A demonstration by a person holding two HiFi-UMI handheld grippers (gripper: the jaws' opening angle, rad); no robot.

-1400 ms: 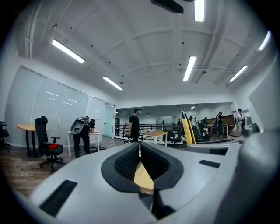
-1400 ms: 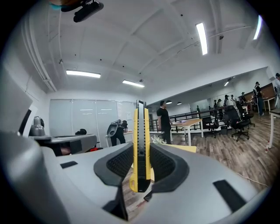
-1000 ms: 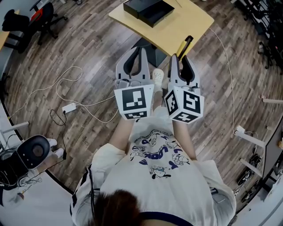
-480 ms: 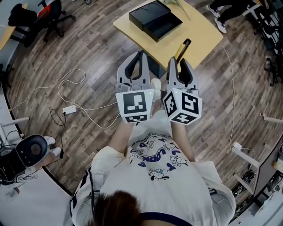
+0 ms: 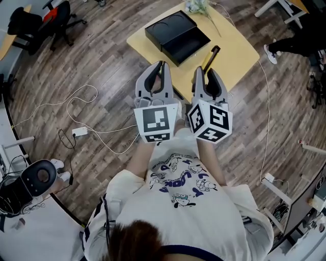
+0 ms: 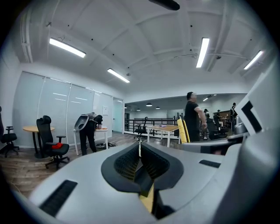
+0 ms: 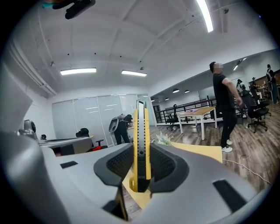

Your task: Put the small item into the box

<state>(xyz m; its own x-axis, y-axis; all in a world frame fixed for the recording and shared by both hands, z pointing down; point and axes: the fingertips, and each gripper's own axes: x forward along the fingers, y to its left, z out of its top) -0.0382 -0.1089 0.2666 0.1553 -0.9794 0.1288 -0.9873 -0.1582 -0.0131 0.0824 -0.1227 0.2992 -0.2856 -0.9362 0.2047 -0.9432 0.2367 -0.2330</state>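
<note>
A black box [image 5: 177, 31] lies open on the yellow table [image 5: 232, 38] at the top of the head view, its two halves side by side. My right gripper [image 5: 204, 71] is shut on a yellow and black utility knife [image 5: 210, 55], whose tip sticks out past the jaws over the table's near edge. In the right gripper view the utility knife [image 7: 141, 140] stands upright between the ribbed pads of the right gripper [image 7: 141, 151]. My left gripper [image 5: 162, 66] is held level beside it, just short of the table. The left gripper [image 6: 140, 146] has its jaws together with nothing between them.
A pale plastic bundle [image 5: 196, 6] lies at the table's far edge. White cable [image 5: 94, 125] and a power adapter [image 5: 79, 131] trail over the wood floor at left. An office chair [image 5: 53, 20] stands at far left, a person's legs [image 5: 295, 43] at right. A person [image 7: 225, 109] stands nearby.
The table and box have slid lower and closer in the head view. Both grippers have kept their places side by side, the knife still held in the right one.
</note>
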